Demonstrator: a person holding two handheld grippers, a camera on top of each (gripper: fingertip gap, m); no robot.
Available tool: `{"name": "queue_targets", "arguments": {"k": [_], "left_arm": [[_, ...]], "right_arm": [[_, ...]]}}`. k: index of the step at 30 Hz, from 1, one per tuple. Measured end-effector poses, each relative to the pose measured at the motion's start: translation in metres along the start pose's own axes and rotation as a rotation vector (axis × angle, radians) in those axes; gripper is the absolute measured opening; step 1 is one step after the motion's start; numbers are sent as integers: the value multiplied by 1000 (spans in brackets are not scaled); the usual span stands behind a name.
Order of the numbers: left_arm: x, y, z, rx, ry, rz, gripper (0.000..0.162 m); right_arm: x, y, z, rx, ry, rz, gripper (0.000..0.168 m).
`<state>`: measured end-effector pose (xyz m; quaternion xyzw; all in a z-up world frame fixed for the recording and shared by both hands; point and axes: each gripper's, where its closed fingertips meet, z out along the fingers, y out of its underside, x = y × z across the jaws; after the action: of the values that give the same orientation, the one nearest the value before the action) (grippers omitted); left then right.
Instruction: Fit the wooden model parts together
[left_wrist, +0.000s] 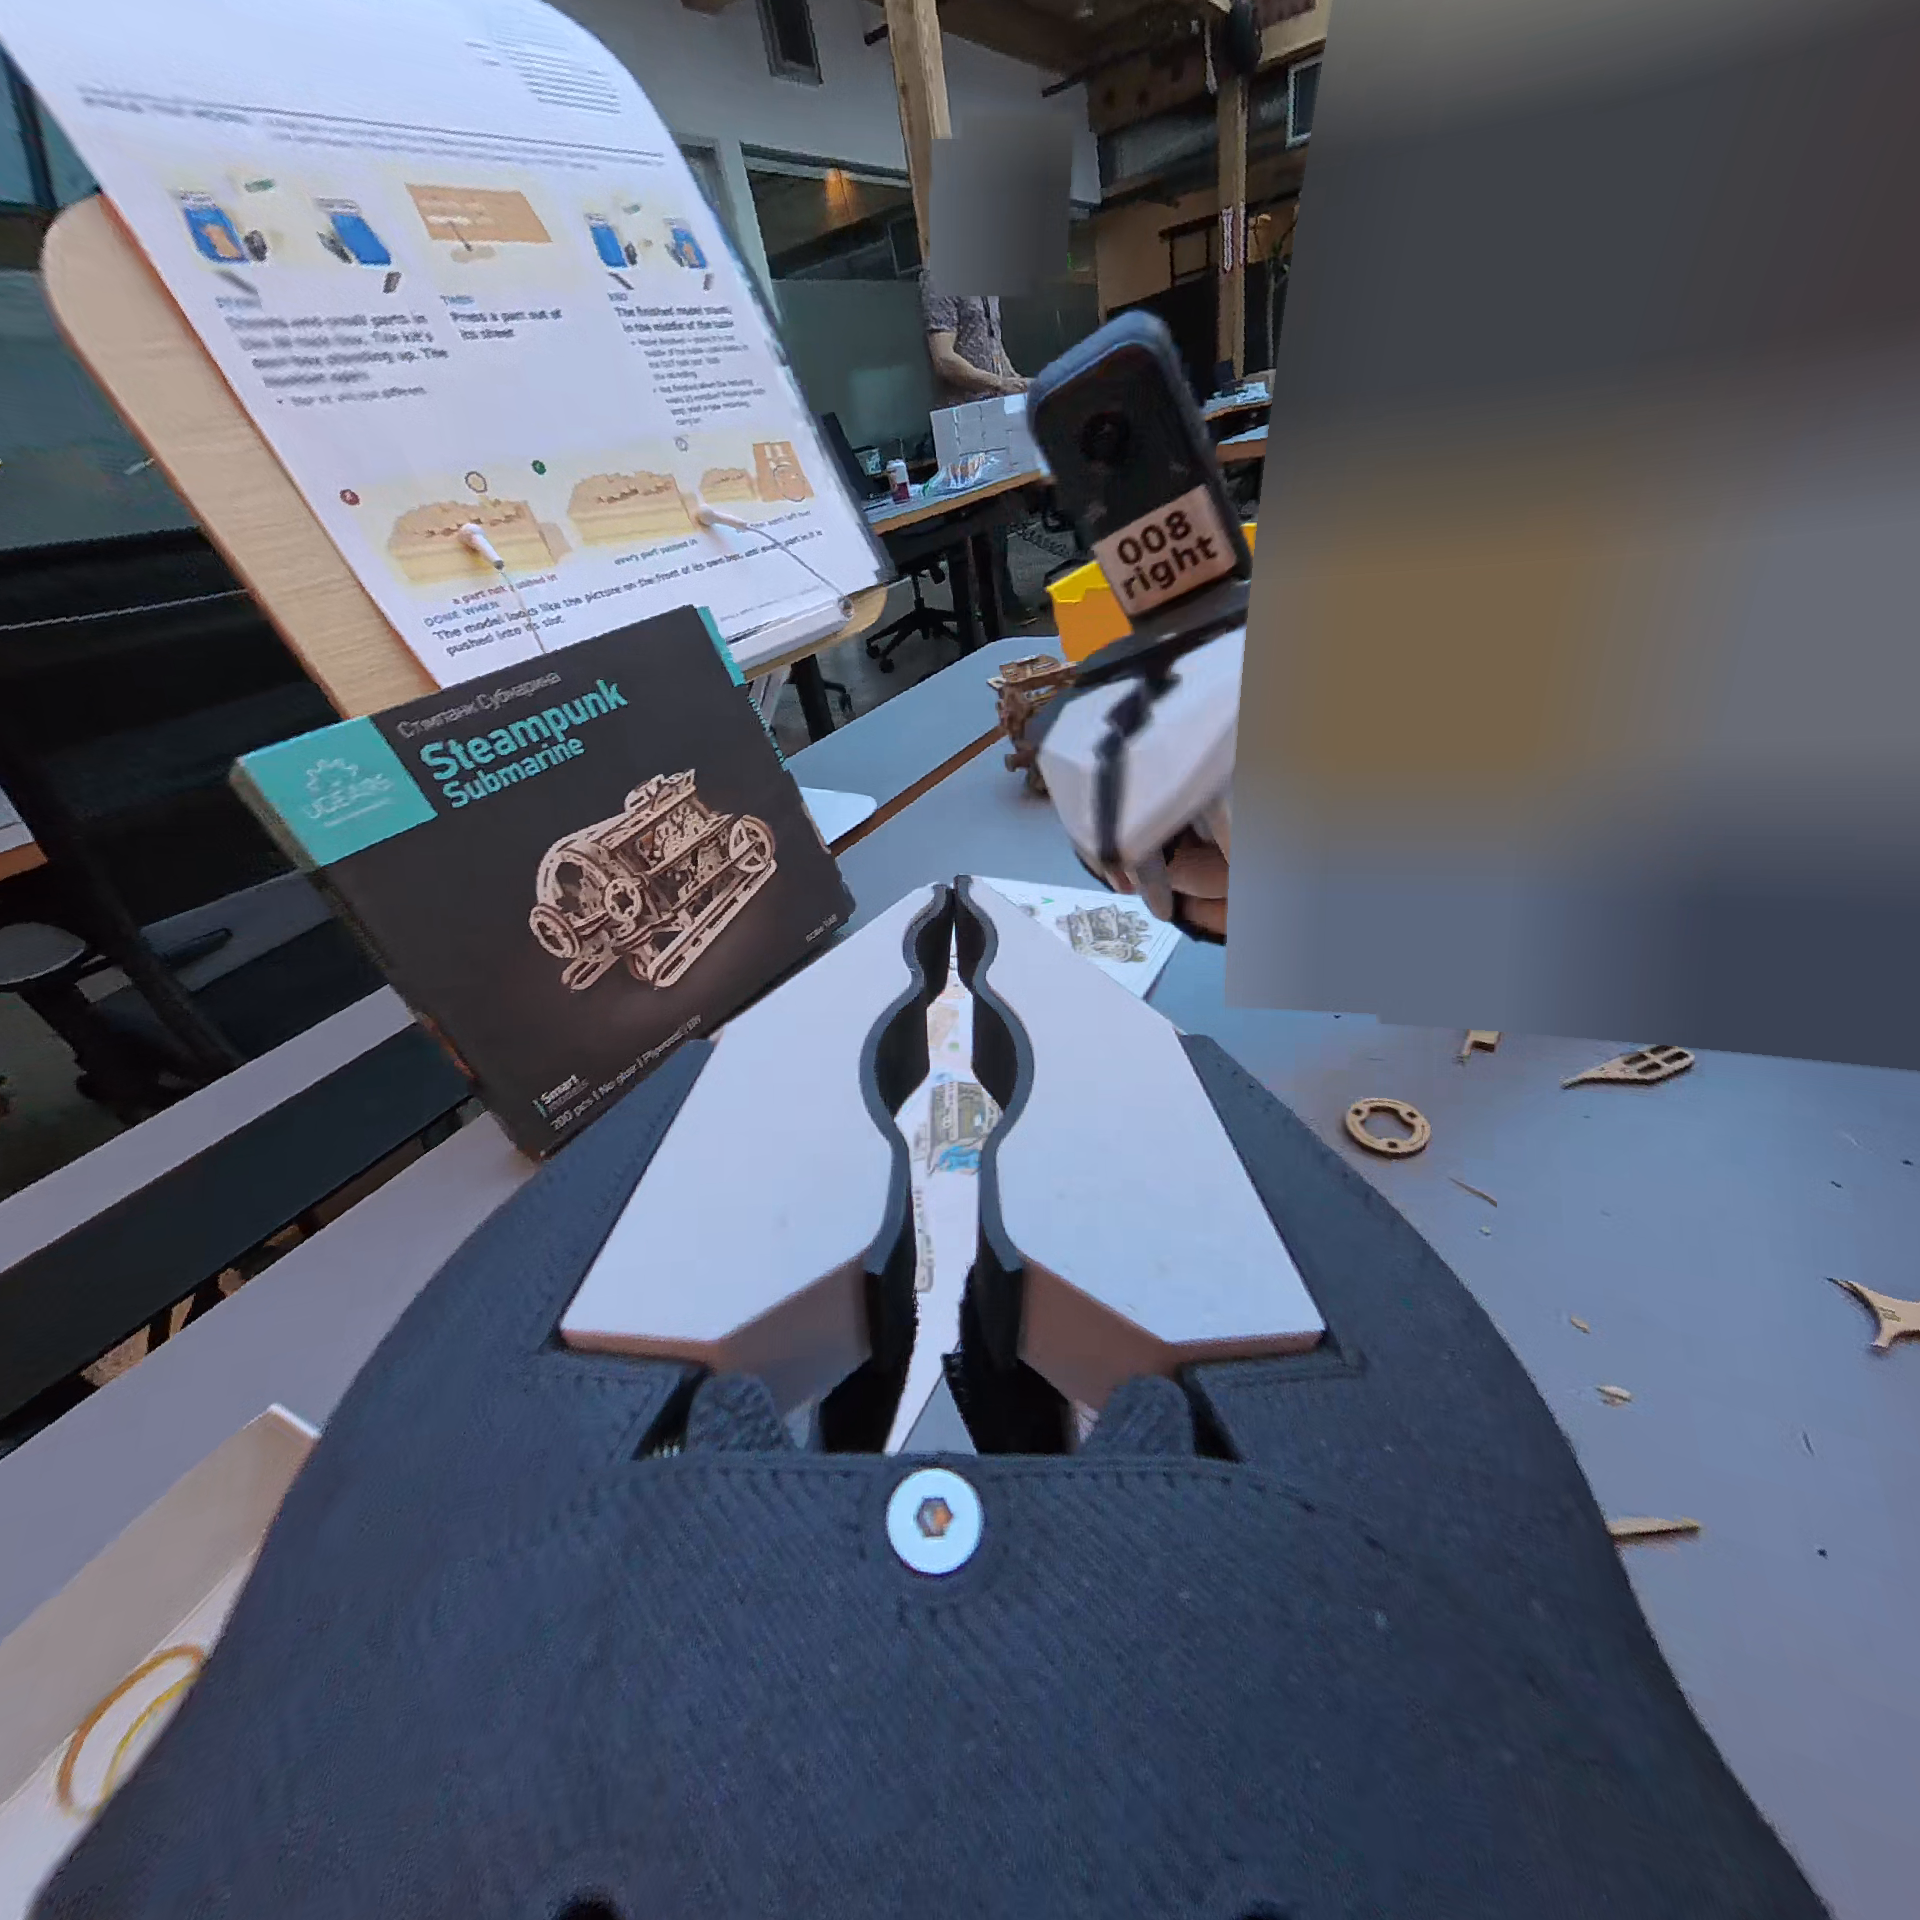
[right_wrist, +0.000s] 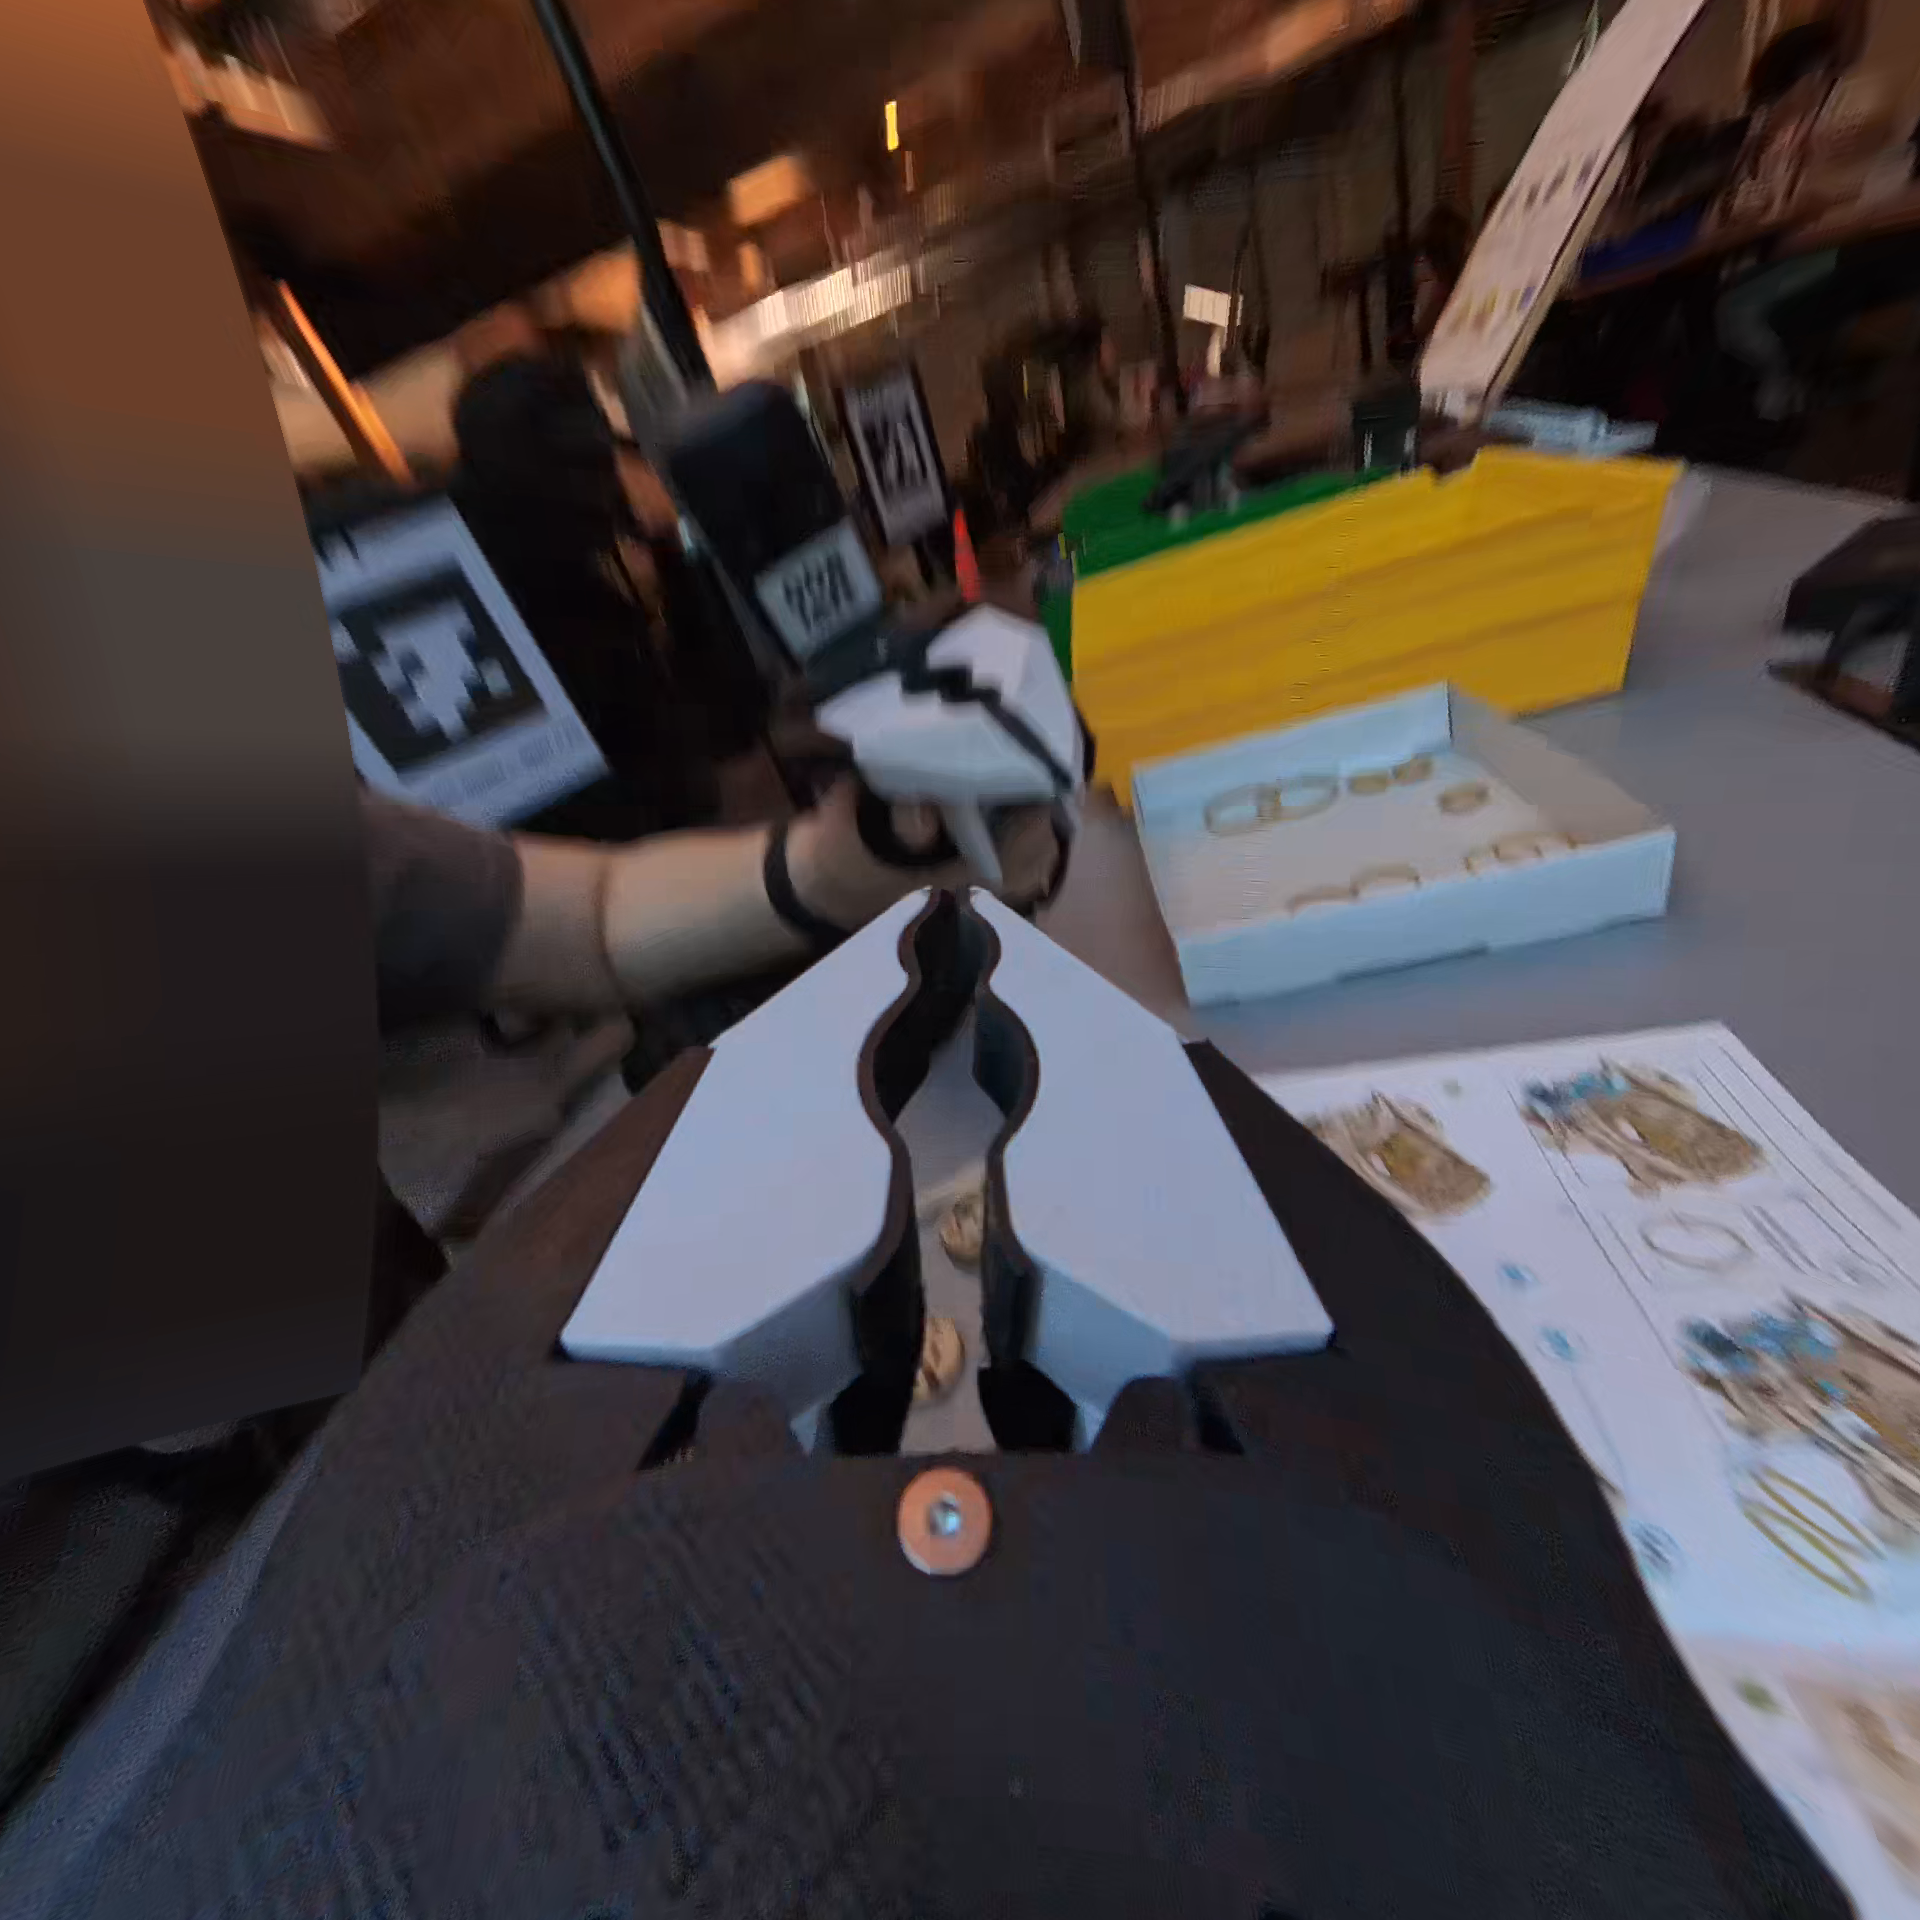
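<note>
Grippers are both hovering above a grey table (left_wrist: 1714, 1299), each clenched with fingertips meeting on nothing: the left gripper (left_wrist: 954, 888) is pointing toward a dark model kit box (left_wrist: 540, 873) leaning under an instruction stand (left_wrist: 416, 312); the right gripper (right_wrist: 951, 896) is facing a white tray (right_wrist: 1403, 914). Loose wooden parts (left_wrist: 1387, 1127) are lying scattered on the table's right side, near an open instruction sheet (right_wrist: 1610, 1299).

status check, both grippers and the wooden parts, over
Left gripper shut, empty. Right gripper shut, empty. Loose wooden parts lie untouched on the grey table; more in the white tray. Nothing blocking.
</note>
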<state>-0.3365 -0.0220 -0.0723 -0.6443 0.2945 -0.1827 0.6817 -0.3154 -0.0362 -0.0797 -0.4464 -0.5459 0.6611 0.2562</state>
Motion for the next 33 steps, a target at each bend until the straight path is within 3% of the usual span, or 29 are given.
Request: {"name": "queue_targets", "arguments": {"k": [2,4,7,9,18,23,27,33], "left_arm": [[-15,11,-3,-21,-24,-40,0],[-24,21,-4,-41,-28,-76,0],[-30,28,-5,-61,-24,-97,0],[-27,30,-4,-67,-2,-97,0],[-8,41,5,-137,51,-30,0],[-2,46,8,-161,93,-46,0],[13,46,10,-165,211,-202,2],[36,50,10,-223,408,-489,13]], "right_arm": [[18,49,-11,-349,78,-83,2],[24,80,-25,-556,125,-136,6],[28,126,-47,-822,140,-325,8],[32,140,-51,-886,130,-480,8],[20,148,-41,-848,-130,-359,7],[15,151,-38,-855,-148,-330,1],[13,133,-28,-763,-66,-477,1],[11,87,-11,-598,153,-856,2]]}}
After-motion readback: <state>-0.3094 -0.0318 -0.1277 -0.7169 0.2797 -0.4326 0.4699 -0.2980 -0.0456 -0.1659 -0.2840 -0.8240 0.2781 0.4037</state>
